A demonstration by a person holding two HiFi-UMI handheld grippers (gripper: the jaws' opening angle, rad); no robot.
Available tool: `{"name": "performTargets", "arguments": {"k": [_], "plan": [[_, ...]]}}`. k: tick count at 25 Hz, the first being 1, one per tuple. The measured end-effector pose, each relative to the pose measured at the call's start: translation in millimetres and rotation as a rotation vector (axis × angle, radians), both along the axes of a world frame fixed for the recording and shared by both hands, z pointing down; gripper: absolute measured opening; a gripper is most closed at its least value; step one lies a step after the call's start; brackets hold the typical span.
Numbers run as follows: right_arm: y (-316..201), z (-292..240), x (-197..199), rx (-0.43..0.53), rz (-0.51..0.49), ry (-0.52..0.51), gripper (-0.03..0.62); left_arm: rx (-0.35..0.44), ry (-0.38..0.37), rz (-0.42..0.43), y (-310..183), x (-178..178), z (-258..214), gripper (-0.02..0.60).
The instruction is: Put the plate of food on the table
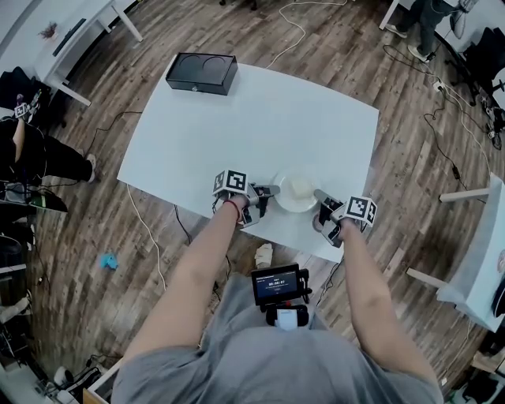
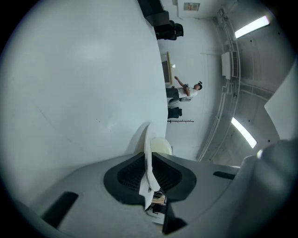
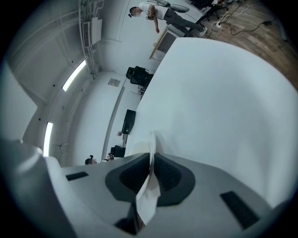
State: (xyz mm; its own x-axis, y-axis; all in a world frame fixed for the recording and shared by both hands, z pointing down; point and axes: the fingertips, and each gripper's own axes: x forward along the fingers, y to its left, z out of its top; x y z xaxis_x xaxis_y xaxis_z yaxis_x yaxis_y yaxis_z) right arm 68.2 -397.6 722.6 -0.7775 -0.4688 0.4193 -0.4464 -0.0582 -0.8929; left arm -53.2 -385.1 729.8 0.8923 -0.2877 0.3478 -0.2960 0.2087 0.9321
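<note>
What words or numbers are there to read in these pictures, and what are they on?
Nothing reads clearly.
Small screen at the person's waist: a row of digits, too small to read.
Wall sign in the left gripper view: print too blurred to read.
Left marker cube and right marker cube: black-and-white squares, no letters.

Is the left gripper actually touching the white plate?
Touching. The left gripper view shows the left gripper clamped shut on the rim of the plate.
</note>
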Motion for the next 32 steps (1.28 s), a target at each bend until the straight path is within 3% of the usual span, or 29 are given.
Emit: {"name": "performTargets", "arguments": {"k": [5, 9, 18, 25, 32], "plan": [[0.3, 5.0, 0.4, -0.008, -0.025, 0.045, 0.048, 0.007, -0.051, 0.067, 3.1, -1.4, 3.1, 0.034], [2.3, 6.8, 1.6, -0.013, -0.047, 0.080, 0.048, 0.023, -0.052, 0.091, 3.1, -0.8, -0.9, 0.102], [8.2, 9.9, -2.3, -0.028, -0.080, 0.140, 0.048, 0.046, -0.138, 0.179, 12.6, -3.7, -3.2, 0.168], [8.5, 9.2, -3.1, -0.006, -0.117, 0.207, 0.049, 0.121, -0.237, 0.247, 12.7, -9.2, -5.6, 0.172], [4.8, 2.7, 2.0, 0.021, -0.146, 0.238, 0.051, 0.134, -0.218, 0.257, 13.4, -8.9, -12.1, 0.172]]}}
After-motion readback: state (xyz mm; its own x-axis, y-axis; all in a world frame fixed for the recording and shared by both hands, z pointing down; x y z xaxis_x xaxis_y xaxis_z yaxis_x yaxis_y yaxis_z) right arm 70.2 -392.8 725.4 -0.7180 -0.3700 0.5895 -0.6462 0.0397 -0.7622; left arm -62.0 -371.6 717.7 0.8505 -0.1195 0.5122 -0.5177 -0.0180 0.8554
